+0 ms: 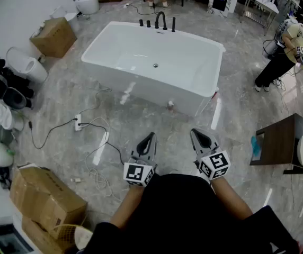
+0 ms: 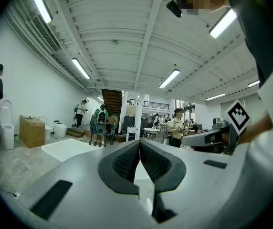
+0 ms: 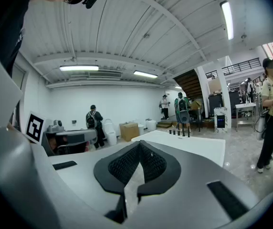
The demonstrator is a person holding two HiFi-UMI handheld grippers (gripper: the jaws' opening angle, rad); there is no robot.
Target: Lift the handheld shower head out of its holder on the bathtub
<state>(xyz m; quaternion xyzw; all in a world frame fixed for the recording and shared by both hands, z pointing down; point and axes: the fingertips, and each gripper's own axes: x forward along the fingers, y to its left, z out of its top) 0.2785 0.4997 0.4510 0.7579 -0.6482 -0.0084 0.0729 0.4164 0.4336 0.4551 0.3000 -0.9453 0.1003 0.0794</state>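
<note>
Polished grey marble-look floor spreads across an open showroom, with a white, glossy, smooth-walled rectangular bathtub standing on it, well ahead of both grippers. On the tub's far rim stands a row of matte black metal fittings. The rightmost is the slim, rod-shaped handheld shower head, seated in its holder with its long axis upright and its top end pointing up. The grey plastic left gripper and right gripper hang side by side over the floor, aimed towards the tub. Each has ribbed black fingers pressed together at the tips – nothing between them.
</note>
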